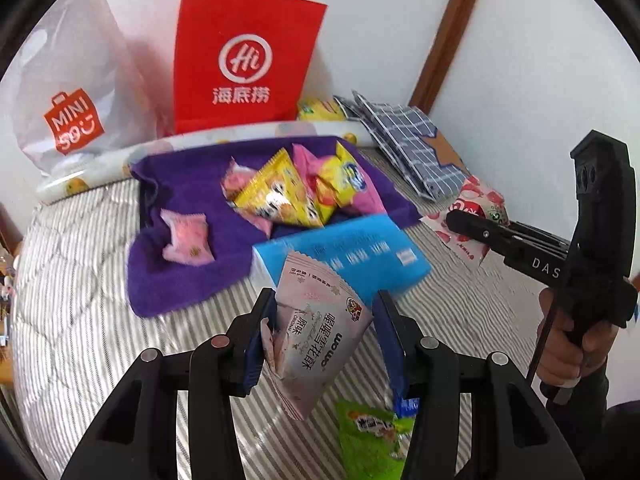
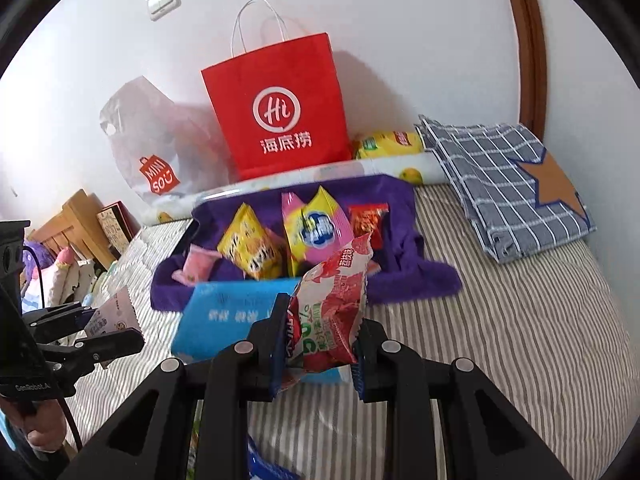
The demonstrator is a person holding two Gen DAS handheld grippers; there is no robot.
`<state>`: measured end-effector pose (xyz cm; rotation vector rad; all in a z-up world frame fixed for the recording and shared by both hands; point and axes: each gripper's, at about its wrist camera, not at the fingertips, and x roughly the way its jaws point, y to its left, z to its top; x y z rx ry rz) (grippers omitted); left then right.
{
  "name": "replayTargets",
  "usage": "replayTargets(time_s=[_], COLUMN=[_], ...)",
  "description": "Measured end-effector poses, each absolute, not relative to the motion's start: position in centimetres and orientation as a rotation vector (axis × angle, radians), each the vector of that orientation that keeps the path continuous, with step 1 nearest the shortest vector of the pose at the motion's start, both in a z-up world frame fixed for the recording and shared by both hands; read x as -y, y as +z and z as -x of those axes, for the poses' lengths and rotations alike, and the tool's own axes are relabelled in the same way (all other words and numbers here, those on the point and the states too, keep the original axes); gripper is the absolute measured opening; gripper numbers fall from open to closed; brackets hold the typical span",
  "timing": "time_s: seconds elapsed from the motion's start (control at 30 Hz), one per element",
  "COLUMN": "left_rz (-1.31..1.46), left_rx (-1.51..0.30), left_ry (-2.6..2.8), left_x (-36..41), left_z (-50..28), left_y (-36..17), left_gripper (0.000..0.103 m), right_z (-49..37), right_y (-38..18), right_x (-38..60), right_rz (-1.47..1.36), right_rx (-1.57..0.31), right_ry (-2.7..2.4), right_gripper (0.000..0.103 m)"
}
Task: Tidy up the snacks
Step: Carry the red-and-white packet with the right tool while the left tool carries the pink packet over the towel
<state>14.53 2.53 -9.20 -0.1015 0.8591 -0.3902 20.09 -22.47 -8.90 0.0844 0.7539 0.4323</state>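
The left tongs (image 1: 324,344) are clamped on a pale pink snack packet (image 1: 316,336), the right tongs (image 2: 318,350) on a red-and-white packet (image 2: 334,320), both held above the striped bed (image 2: 500,340) just short of the purple cloth (image 1: 180,272), where other snacks (image 1: 280,196) lie at 12 o'clock. Each grip pinches a slack corner, so a packet may slip or swing loose. A blue box (image 1: 352,252) sits between. A red paper bag (image 2: 280,112) leans against the white wall.
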Motion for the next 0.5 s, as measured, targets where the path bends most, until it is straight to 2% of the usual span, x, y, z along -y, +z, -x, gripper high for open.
replayTargets(time_s=[0.5], left_rz=[0.151], left_rx=[-0.841], left_ry=[-0.349], left_x=[-4.7], left_z=[-20.7], left_y=[-6.0], left_gripper=[0.049], right_z=[-26.5], right_y=[-6.5], right_x=[19.2], right_rz=[-0.068], right_rx=[-0.729], right_ry=[0.489], right_gripper=[0.025])
